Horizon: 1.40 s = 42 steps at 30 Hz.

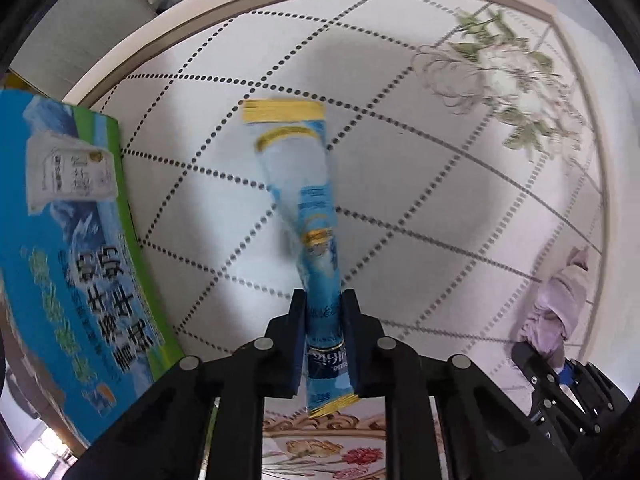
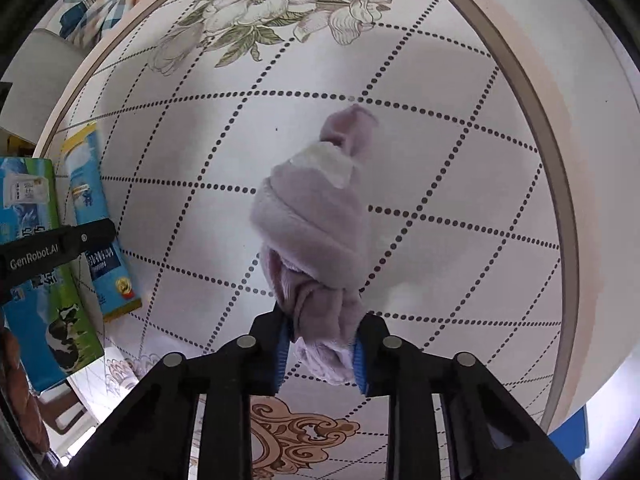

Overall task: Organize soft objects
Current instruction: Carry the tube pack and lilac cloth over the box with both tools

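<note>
Evidently both grippers are loaded: the left gripper (image 1: 324, 312) has its fingers clamped on a blue pouch (image 1: 308, 216), lifted over the worktop (image 1: 420, 200) beside the milk carton (image 1: 72, 248), while the right gripper (image 2: 320, 340) pinches a lilac plush cloth (image 2: 316, 220), probably to sort them.

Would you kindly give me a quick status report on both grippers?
Left gripper shut on blue pouch. Right gripper shut on lilac cloth. Milk carton box at left, nothing blocking.
</note>
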Tool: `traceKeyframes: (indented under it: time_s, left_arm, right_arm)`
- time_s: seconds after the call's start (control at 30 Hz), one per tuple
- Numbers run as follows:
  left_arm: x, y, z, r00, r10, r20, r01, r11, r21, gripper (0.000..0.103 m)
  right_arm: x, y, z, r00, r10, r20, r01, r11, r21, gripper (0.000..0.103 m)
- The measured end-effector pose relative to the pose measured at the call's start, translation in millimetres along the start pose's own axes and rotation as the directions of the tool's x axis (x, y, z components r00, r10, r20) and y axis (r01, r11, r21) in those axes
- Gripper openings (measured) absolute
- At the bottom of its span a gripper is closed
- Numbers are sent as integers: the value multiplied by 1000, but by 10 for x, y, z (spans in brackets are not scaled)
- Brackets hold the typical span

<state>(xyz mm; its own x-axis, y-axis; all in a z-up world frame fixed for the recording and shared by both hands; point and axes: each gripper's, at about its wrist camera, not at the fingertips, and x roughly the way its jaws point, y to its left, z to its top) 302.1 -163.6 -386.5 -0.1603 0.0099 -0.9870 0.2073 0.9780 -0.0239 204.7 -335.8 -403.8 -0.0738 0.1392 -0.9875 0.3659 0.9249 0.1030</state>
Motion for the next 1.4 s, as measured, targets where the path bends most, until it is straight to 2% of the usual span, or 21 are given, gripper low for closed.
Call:
traceKeyframes:
  time_s: [0.2, 0.37, 0.4, 0.47, 0.53, 0.63, 0.67, 0.7, 0.73, 0.8, 0.87, 0.97, 1.1, 1.17, 1.27, 1.3, 1.33, 1.37, 1.4]
  left_arm:
    - [-470, -108, -429, 990, -119, 76, 117, 992, 38, 13]
    - [-1082, 4, -728, 958, -228, 175, 222, 974, 53, 12]
    - [-1213, 103, -697, 952, -235, 199, 229, 972, 51, 8]
    - [-1449, 203, -725, 937, -257, 238, 251, 966, 54, 7]
    - [-1568, 341, -749, 931, -253, 264, 248, 967, 50, 7]
    - [-1484, 378, -632, 939, -252, 236, 239, 968, 82, 9]
    - [-1456, 366, -597, 942, -250, 225, 233, 968, 97, 11]
    - [-1350, 370, -582, 952, -235, 195, 216, 970, 115, 18]
    - [-1209, 326, -569, 967, -211, 143, 192, 972, 134, 23]
    - [-969, 280, -600, 978, -199, 60, 187, 968, 169, 23]
    - [-642, 205, -646, 990, -137, -34, 141, 971, 193, 24]
    - [-242, 114, -697, 991, -62, -120, 87, 972, 217, 26]
    - [105, -22, -740, 976, -54, -210, 100, 971, 217, 29]
    - [241, -93, -762, 973, -21, -229, 75, 970, 230, 38]
    - [419, -185, -798, 971, 23, -239, 40, 966, 254, 40]
    - [390, -203, -812, 978, 20, -208, 35, 966, 256, 39]
    - [356, -228, -829, 984, 17, -178, 30, 966, 258, 27]
    - [338, -235, -850, 986, 10, -167, 33, 967, 253, 19]
    - [328, -240, -860, 985, 0, -171, 43, 968, 246, 17]
  right_arm:
    - [-352, 66, -230, 997, 62, 52, -61, 998, -20, 26]
    - [-791, 184, -434, 986, 124, 110, -119, 992, -51, 26]
    - [-919, 233, -454, 982, 142, 124, -135, 989, -58, 25]
    - [-1142, 270, -438, 976, 159, 149, -148, 986, -82, 25]
    - [-1340, 350, -500, 969, 168, 180, -150, 983, -108, 25]
    - [-1453, 486, -548, 966, 173, 193, -149, 980, -131, 25]
    - [-1437, 526, -553, 967, 170, 192, -146, 980, -132, 25]
    - [-1418, 567, -557, 968, 167, 189, -143, 980, -136, 26]
    - [-1391, 558, -581, 970, 164, 182, -141, 981, -135, 26]
    - [-1272, 577, -572, 974, 149, 171, -126, 983, -135, 26]
    - [-1156, 527, -611, 979, 135, 154, -117, 986, -122, 26]
    - [-1016, 369, -680, 983, 120, 139, -108, 990, -91, 26]
    - [-859, 108, -751, 987, 107, 120, -104, 994, -29, 26]
    - [-822, -6, -777, 987, 109, 118, -110, 994, -2, 26]
    - [-794, -117, -809, 988, 103, 119, -106, 994, 18, 26]
    - [-790, -131, -816, 988, 101, 119, -105, 994, 20, 26]
    - [-791, -147, -824, 988, 97, 120, -100, 995, 23, 26]
    - [-785, -161, -827, 988, 94, 121, -98, 995, 27, 26]
    - [-783, -183, -839, 988, 94, 122, -98, 995, 30, 26]
